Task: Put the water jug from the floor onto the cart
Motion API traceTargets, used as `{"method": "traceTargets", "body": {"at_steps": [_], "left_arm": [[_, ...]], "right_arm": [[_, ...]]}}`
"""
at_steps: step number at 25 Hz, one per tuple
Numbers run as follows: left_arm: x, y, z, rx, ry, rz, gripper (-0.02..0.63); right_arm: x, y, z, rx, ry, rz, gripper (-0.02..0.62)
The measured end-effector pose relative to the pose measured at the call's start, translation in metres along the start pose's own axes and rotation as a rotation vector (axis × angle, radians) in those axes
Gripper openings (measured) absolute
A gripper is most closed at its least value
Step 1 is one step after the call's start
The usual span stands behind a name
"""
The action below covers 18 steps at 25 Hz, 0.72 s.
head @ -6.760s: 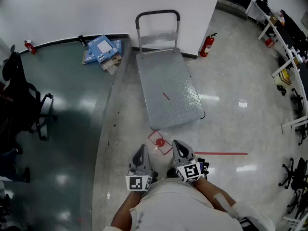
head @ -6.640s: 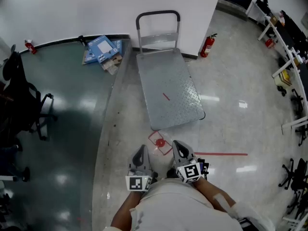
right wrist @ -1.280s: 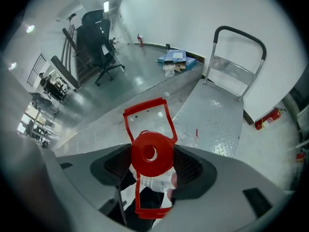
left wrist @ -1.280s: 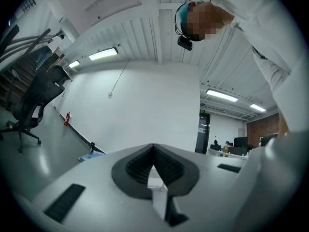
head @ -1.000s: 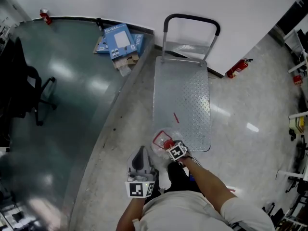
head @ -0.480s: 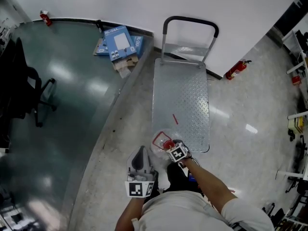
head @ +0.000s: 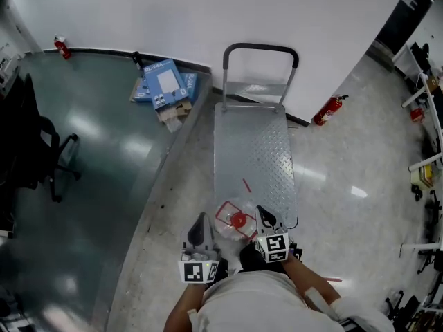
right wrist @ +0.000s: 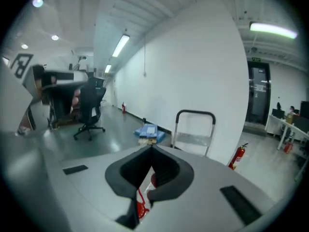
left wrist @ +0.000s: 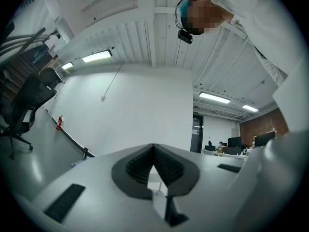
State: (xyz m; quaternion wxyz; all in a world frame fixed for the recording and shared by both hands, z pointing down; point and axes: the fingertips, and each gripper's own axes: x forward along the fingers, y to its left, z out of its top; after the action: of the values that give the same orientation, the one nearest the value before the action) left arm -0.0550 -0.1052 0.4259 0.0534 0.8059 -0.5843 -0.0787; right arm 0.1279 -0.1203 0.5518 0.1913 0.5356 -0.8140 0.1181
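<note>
Sitting on cart — water jug

Below me the pale floor carries the cart, some blue boxes and a fire extinguisher. The water jug sits at the cart's near end.

Left gripper is pointing level, jaws pressing together, nothing between them. Right gripper is tilting slightly down, jaws also meeting at the tips, empty. Both are sitting side by side.
</note>
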Motion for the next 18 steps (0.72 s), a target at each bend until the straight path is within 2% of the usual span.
{"method": "traceTargets", "body": {"at_steps": [4, 6, 11, 18], "left_arm": [[0.002, -0.010, 0.006, -0.015, -0.004, -0.028, 0.002], [0.000, -0.016, 0.006, -0.023, -0.003, -0.044, 0.003], [-0.003, -0.034, 0.000, -0.027, 0.007, -0.090, 0.003], [-0.006, -0.043, 0.003, -0.017, -0.001, -0.108, 0.003]], "right_arm": [[-0.044, -0.010, 0.063, 0.027, -0.201, -0.036, 0.012], [-0.057, -0.010, 0.075, 0.015, -0.259, -0.041, 0.012], [-0.061, -0.010, 0.060, 0.009, -0.258, -0.067, 0.012], [-0.065, -0.002, 0.061, 0.010, -0.269, -0.039, 0.012]]}}
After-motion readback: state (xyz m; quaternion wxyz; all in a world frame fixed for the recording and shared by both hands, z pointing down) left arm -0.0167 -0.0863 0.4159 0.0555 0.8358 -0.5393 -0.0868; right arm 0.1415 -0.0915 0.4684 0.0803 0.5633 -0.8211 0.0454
